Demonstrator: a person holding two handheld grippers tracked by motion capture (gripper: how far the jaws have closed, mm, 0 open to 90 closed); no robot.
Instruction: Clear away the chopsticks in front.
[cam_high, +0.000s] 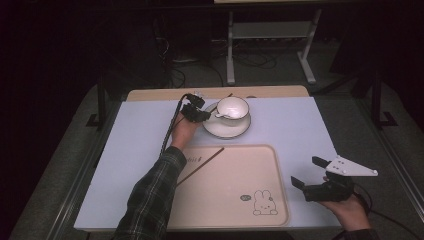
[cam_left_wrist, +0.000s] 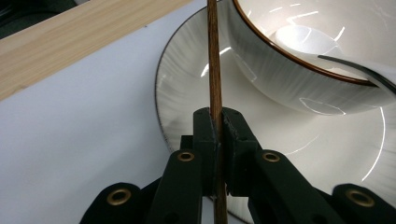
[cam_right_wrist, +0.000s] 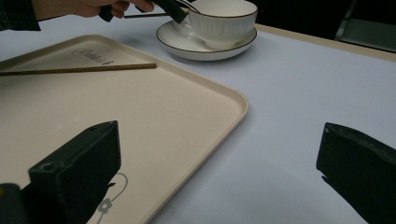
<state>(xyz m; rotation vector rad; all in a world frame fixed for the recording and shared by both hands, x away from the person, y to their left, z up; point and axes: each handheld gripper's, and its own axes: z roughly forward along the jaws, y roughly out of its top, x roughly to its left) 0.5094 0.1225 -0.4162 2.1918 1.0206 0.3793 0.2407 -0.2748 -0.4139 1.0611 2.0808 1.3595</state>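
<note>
My left gripper (cam_high: 204, 114) is shut on a thin brown chopstick (cam_left_wrist: 214, 70) right beside a white bowl (cam_high: 233, 108) that stands on a white saucer (cam_high: 226, 129). In the left gripper view the gripper (cam_left_wrist: 218, 122) holds the stick upright over the saucer (cam_left_wrist: 187, 93), close to the dark-rimmed bowl (cam_left_wrist: 303, 51). A second chopstick (cam_high: 201, 165) lies on the beige tray (cam_high: 235, 175). My right gripper (cam_high: 307, 171) hovers open and holding nothing at the tray's right edge. In the right gripper view its jaws stand wide apart over the tray (cam_right_wrist: 154, 116), with the lying chopstick (cam_right_wrist: 79, 70) beyond.
The tray carries a rabbit print (cam_high: 264, 203) near its front right corner. A pale wooden strip (cam_high: 215, 93) runs along the table's far edge. White tabletop (cam_high: 290, 125) lies bare to the right of the saucer. A dark curved piece (cam_left_wrist: 355, 70) rests across the bowl's rim.
</note>
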